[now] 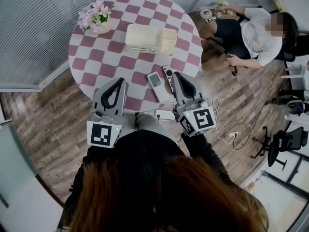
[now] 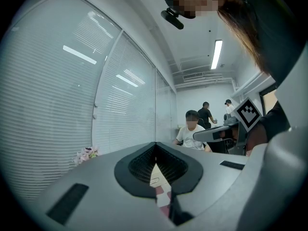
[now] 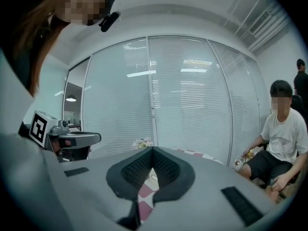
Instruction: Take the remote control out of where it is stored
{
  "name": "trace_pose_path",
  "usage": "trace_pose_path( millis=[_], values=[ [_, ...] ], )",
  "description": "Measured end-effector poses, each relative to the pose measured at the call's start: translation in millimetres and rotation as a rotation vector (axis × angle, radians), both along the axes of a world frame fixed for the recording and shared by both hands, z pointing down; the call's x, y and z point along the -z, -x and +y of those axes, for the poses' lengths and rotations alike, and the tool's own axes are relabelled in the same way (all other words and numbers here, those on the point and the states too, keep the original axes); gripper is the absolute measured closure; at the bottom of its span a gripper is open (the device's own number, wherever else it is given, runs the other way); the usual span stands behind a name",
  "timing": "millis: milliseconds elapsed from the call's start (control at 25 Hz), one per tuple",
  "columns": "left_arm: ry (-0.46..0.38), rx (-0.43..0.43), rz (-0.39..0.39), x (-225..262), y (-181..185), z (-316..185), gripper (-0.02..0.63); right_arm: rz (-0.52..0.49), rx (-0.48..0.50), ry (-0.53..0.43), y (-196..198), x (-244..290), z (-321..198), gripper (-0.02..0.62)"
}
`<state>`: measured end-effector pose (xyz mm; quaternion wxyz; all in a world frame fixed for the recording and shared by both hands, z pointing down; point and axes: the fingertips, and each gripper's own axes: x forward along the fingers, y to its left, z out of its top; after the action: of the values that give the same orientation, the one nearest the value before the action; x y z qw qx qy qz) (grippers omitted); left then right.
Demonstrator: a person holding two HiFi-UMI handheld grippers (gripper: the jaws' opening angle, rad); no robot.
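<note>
Head view: I see the left gripper [image 1: 119,83] and right gripper [image 1: 178,76] over the checkered table [image 1: 96,57], with the white remote control [image 1: 155,79] lying flat between them, apart from the box [image 1: 145,37]. Left gripper view: jaws together, empty. Right gripper view: jaws closed, nothing held.

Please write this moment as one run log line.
left claw: shut, empty | right claw: shut, empty | white remote: on table, outside cream box

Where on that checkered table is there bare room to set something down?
The table is barest on its left, between the flowers, the cream box and the left gripper. A strip runs along the far rim behind the box. Front right is crowded: a white remote and a slim remote lie beside the right gripper.
</note>
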<state>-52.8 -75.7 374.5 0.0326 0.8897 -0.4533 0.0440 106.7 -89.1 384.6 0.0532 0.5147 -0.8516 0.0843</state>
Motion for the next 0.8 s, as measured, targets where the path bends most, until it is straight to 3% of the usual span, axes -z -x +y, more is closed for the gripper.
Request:
trace_pose_path(
  millis=[800],
  values=[
    [0.001,-0.030,0.008,2.3,-4.1,0.1,0.597,-0.039,-0.003,0.014,7.6,7.4,-0.8,0.581]
  ],
)
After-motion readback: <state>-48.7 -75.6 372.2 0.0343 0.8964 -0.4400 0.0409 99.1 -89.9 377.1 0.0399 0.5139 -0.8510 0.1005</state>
